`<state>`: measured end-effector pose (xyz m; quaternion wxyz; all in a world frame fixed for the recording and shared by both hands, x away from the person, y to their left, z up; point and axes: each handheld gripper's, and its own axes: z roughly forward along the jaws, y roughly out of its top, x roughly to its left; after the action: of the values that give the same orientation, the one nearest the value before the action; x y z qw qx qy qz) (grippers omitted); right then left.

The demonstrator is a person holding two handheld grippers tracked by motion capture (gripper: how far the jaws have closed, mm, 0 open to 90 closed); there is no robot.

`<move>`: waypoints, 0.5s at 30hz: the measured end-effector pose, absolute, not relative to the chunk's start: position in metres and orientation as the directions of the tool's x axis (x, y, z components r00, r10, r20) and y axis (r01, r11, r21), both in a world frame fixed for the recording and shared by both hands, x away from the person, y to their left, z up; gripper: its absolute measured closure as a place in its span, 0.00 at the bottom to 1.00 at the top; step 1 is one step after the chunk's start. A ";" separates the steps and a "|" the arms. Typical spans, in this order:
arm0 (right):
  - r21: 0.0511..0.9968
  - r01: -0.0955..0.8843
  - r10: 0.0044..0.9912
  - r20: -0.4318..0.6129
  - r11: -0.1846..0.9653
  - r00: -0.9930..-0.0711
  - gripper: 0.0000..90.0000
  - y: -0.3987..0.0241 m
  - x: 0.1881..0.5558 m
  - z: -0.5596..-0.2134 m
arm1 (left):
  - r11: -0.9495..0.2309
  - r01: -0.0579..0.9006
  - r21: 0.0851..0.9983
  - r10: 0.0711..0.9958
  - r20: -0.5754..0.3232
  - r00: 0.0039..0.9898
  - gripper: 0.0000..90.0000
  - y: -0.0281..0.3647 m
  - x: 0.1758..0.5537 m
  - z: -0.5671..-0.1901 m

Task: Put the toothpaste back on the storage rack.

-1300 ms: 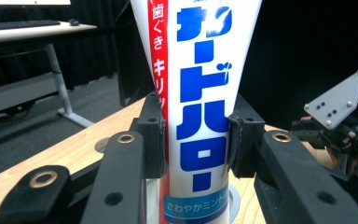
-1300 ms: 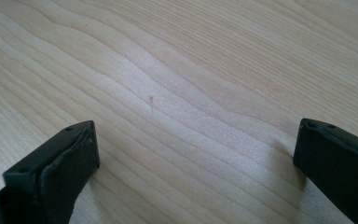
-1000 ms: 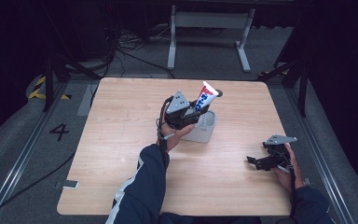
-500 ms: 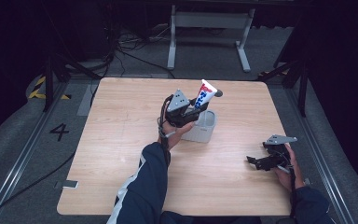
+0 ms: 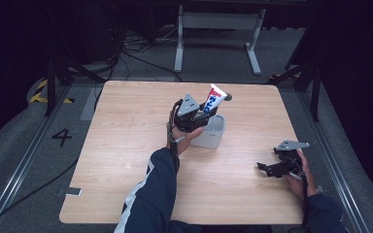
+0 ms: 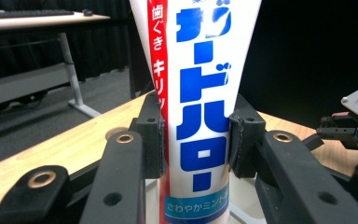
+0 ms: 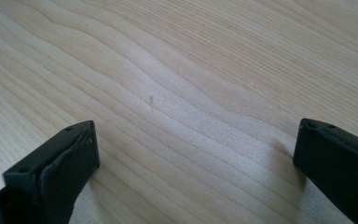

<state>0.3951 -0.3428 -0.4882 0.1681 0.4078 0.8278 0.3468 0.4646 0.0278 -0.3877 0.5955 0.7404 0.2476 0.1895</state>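
Presently we record the left gripper (image 5: 200, 115) pinching a toothpaste tube (image 5: 213, 100) above the grey cup (image 5: 212, 137), the right gripper (image 5: 272, 168) spread wide over the table (image 5: 126, 126).

the worktop (image 5: 126, 145) was evenly lit from above; its surroundings were dark, and close-up foregrounds looked slightly soft.
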 end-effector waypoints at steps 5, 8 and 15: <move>0.711 0.560 0.794 0.003 0.426 -0.608 0.00 -0.343 0.395 -0.488 | -0.178 0.153 0.972 0.585 -0.021 0.811 0.71 0.028 0.463 -0.391; 0.711 0.560 0.794 0.003 0.426 -0.608 0.00 -0.343 0.395 -0.488 | -0.215 0.160 0.964 0.590 -0.003 0.808 0.70 0.028 0.461 -0.392; 0.711 0.560 0.794 0.003 0.426 -0.608 0.00 -0.343 0.395 -0.488 | -0.241 0.172 0.955 0.592 0.004 0.806 0.69 0.029 0.456 -0.392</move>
<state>0.3947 -0.3426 -0.4881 0.1693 0.4091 0.8272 0.3461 0.4562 0.0290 -0.3921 0.5632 0.7654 0.2495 0.1861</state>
